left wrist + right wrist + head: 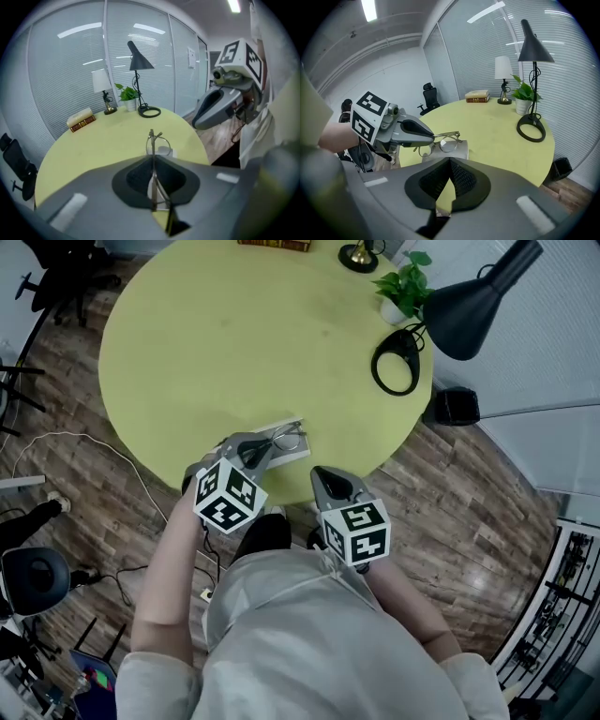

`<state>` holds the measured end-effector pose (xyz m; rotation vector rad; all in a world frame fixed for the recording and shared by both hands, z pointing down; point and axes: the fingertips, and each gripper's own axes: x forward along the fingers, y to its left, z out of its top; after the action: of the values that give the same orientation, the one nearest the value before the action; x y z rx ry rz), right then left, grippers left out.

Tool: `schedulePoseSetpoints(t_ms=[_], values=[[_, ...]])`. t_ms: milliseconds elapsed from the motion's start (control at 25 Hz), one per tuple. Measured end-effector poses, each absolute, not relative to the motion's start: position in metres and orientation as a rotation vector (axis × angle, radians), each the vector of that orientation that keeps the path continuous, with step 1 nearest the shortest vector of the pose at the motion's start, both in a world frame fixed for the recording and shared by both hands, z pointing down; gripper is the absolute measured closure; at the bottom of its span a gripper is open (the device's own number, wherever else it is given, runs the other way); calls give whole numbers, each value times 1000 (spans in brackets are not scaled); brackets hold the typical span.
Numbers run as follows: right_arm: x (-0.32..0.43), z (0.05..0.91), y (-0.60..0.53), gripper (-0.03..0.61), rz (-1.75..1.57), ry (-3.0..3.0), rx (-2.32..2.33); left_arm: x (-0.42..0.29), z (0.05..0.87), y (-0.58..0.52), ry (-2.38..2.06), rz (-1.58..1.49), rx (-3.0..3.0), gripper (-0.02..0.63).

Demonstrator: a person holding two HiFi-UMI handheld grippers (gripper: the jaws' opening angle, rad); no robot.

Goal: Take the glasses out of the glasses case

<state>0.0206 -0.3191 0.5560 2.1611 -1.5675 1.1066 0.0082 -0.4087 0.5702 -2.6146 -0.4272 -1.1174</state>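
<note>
The glasses case [292, 452] lies close to the near edge of the round yellow-green worktop [234, 343], a pale grey, flat shape. The glasses [286, 438] are out of it and held just above it; in the right gripper view they hang clear over the case's top, lenses toward the room. Whether the case stands open or closed is hard to tell from these angles, and nothing can be made out inside it. At the far side of the worktop a small white pot [521, 107] holds a green plant [524, 90], next to a black desk lamp [469, 306] with a ring base.

The left gripper [261, 451] reaches in from the person's left, angled forward and down over the worktop's edge. Its fingers are clenched on the glasses: the left gripper view shows the thin frame running edge-on straight between the two dark pads.

The right gripper [323, 474] sits beside it at the worktop's rim, tilted down in the same way, its marker cube toward the head camera. Its fingers are pressed together at the tips with nothing between them, and it is apart from both glasses and case.
</note>
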Motion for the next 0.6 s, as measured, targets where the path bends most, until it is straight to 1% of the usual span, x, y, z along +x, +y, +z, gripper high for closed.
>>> schedulePoseSetpoints(t_ms=[400,600], values=[[10,522,-337,578,973,-1634,2173,-30,499,-427,89,-796,-2995,595],[-2,506,-349,578,918,-1671,2173,-66,461,-443,475,-566,-3186,595]])
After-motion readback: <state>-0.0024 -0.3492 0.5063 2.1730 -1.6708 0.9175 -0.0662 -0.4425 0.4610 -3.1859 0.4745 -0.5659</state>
